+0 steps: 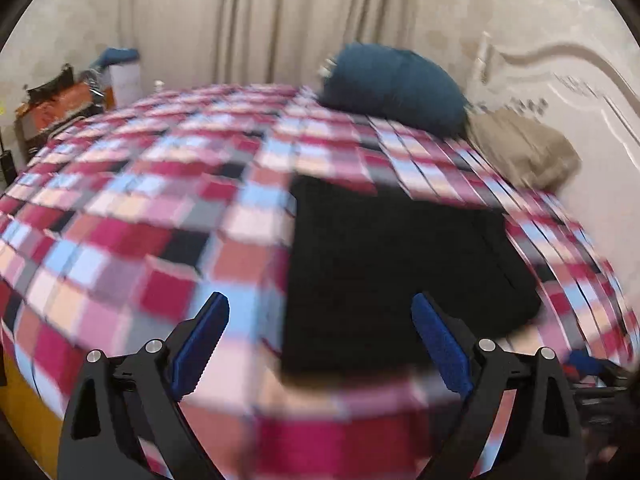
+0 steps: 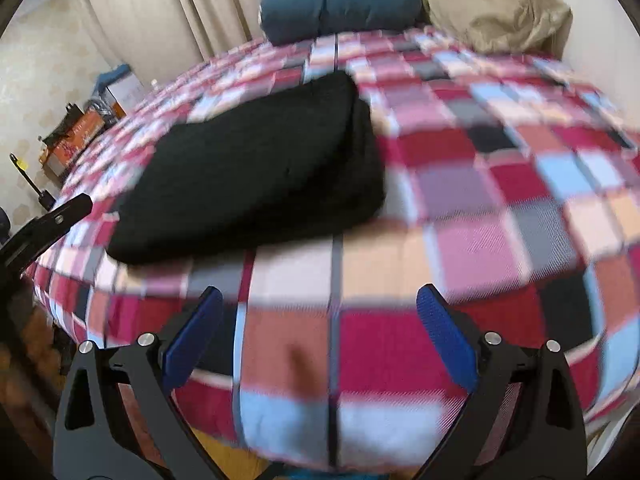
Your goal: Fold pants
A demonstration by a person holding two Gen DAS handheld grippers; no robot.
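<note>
With the pants (image 1: pixel 384 276) folded in a thick stack on the bed (image 1: pixel 132 216) and my left gripper (image 1: pixel 320 340) and right gripper (image 2: pixel 318 336) empty, jaws open, any snag would unfold it.

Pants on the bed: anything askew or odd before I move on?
Nothing stands out. The black pants lie in a compact folded stack on the checked bedspread, edges fairly even. Both tools are open and empty.

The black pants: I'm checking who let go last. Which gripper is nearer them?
Left. The left gripper hangs open right above the black pants' near edge; the right gripper is open over bare checked bedspread beside them.
</note>
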